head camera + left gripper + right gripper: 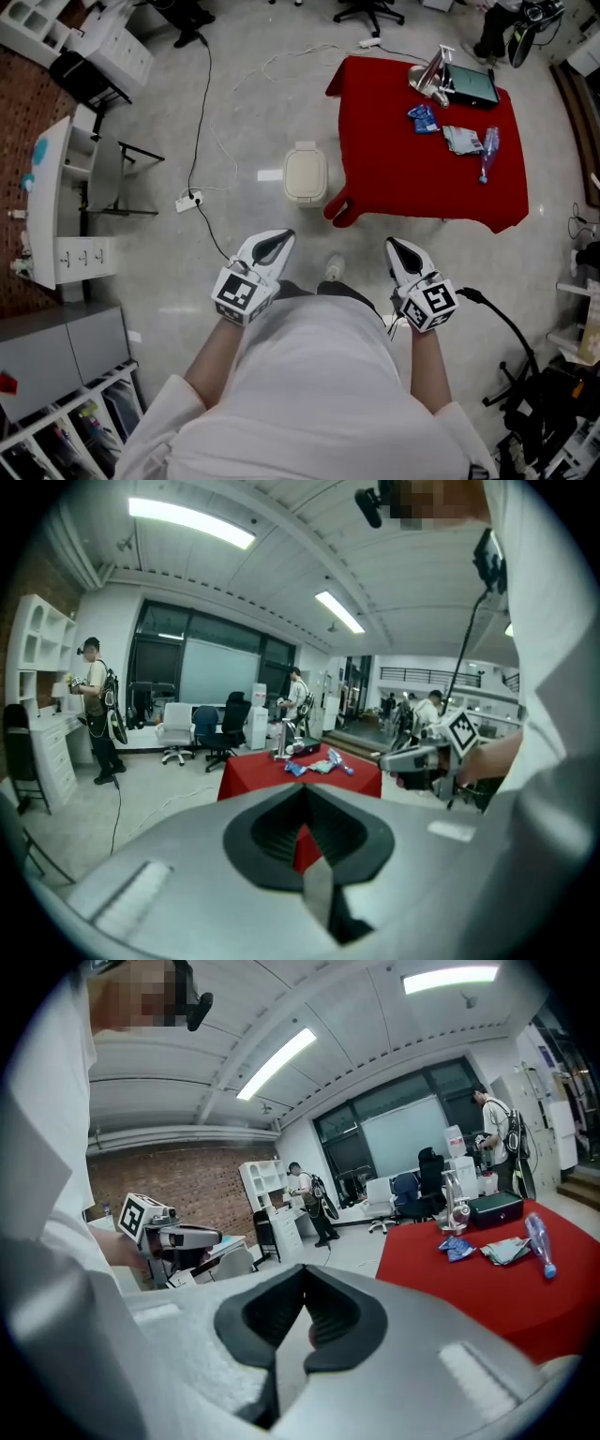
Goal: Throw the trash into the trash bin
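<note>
**Head view.** You hold the left gripper (269, 246) and the right gripper (400, 249) in front of your body, fingers pointing forward. The trash bin (306, 173), lid down, stands on the floor ahead of the fingertips, between the two grippers' lines. The red table (403, 187) stands beyond the right gripper's fingers, just beside the bin. The trash lies on the table, well apart from both sets of fingers: a blue wrapper (424, 118), a crumpled wrapper (461, 140) and a plastic bottle (488, 153).

**Left gripper view.** The fingers are closed, tips together, with nothing between them. The red table sits straight ahead, past the fingertips. The right gripper shows to their right.

**Right gripper view.** The fingers are closed on each other and hold nothing. The table and its trash lie ahead and to the right of the fingertips. The left gripper shows to their left.
</note>
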Demonstrator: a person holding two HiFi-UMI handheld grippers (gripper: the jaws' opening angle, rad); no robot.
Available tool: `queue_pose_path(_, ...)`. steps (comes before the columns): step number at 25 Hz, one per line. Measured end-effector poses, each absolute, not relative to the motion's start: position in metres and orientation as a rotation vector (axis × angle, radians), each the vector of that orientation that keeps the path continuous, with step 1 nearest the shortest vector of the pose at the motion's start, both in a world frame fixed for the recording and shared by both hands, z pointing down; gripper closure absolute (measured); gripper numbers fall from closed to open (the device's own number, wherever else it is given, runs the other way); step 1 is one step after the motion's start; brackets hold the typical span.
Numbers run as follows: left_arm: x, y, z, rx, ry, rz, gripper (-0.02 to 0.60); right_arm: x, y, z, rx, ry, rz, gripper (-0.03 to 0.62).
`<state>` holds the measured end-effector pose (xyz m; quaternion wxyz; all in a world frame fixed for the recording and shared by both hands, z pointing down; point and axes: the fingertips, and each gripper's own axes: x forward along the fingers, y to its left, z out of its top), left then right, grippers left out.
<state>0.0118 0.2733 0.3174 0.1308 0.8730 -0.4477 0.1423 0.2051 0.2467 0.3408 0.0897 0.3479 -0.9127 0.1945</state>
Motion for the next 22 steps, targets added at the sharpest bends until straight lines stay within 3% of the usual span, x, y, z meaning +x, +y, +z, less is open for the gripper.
queue_pose_path(22, -0.024, 0.185, 0.366, 2.584, -1.175, 0.572, 0.578, 0.172, 0.181, 0.379, 1.116, -2.613, 0.663, 0.594)
